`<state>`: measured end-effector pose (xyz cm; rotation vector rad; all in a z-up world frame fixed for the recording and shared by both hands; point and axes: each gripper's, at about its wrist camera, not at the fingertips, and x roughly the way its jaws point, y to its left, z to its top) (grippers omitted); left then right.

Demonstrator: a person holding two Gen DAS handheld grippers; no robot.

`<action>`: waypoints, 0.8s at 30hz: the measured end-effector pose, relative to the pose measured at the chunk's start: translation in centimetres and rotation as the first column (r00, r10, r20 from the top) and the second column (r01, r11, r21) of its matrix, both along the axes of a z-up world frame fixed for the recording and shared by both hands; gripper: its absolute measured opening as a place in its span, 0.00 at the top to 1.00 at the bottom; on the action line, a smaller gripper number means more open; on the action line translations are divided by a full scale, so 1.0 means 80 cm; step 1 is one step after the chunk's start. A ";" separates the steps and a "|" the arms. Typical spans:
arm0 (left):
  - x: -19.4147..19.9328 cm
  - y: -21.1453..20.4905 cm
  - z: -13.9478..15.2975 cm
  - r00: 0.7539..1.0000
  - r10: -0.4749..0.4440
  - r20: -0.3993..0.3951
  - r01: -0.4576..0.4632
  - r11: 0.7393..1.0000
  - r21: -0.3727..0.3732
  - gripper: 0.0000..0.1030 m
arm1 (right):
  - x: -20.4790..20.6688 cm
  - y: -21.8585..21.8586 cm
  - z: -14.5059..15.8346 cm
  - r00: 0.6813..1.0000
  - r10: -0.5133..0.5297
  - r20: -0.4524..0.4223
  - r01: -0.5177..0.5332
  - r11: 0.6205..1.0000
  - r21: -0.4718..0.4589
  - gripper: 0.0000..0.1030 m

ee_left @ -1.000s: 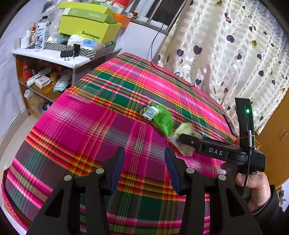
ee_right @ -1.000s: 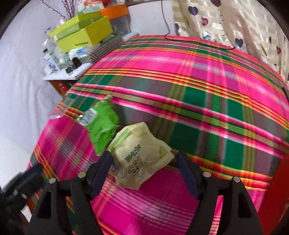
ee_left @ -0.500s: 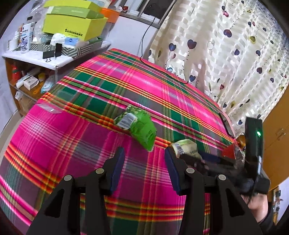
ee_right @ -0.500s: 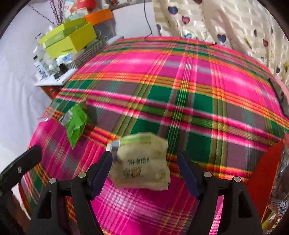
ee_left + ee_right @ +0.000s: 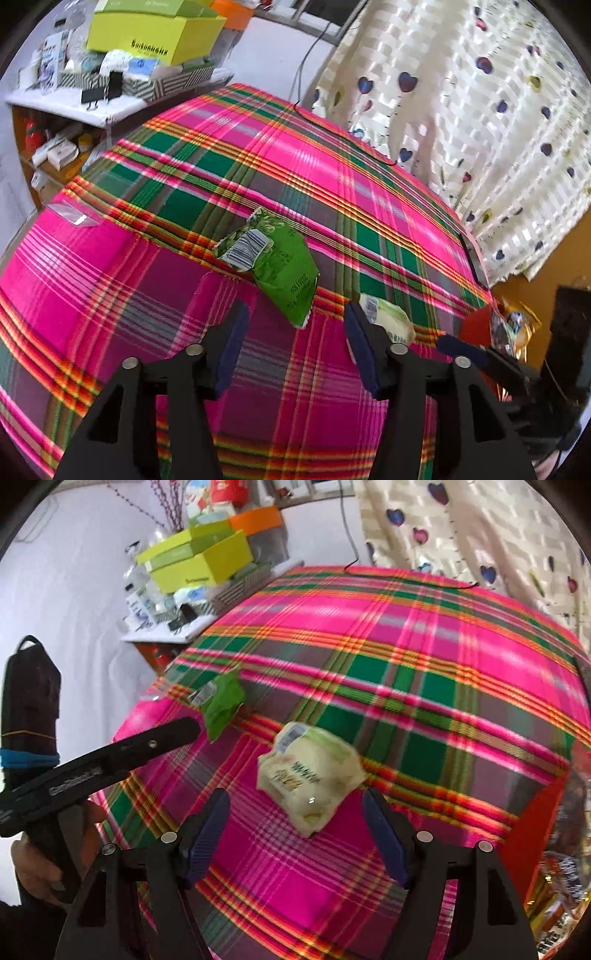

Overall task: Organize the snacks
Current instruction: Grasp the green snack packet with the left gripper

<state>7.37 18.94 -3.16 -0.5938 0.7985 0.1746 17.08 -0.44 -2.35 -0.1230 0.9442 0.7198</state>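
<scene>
A green snack packet (image 5: pixel 273 258) with a barcode label lies on the plaid tablecloth (image 5: pixel 110 280); it also shows in the right wrist view (image 5: pixel 221 703). A pale yellow-green snack packet (image 5: pixel 310 775) lies on the cloth just ahead of my right gripper (image 5: pixel 295 834), which is open and empty. The pale packet also shows in the left wrist view (image 5: pixel 388 319). My left gripper (image 5: pixel 295 343) is open and empty, just short of the green packet's near end.
A red container (image 5: pixel 532 823) with shiny packets stands at the table's right edge. A shelf (image 5: pixel 110 107) with yellow-green boxes (image 5: pixel 155 33) and clutter stands at the back left. A heart-patterned curtain (image 5: pixel 461 110) hangs behind the table. A black cable (image 5: pixel 351 144) lies along the far edge.
The right gripper has let go of the pale packet, which now lies on the cloth farther from the green packet. The left gripper has moved closer to the green packet.
</scene>
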 end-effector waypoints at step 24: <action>0.021 0.020 -0.012 0.992 0.119 -0.032 -0.115 0.989 0.096 0.42 | 0.012 -0.011 0.002 1.000 -0.016 0.023 0.016 0.999 0.030 0.28</action>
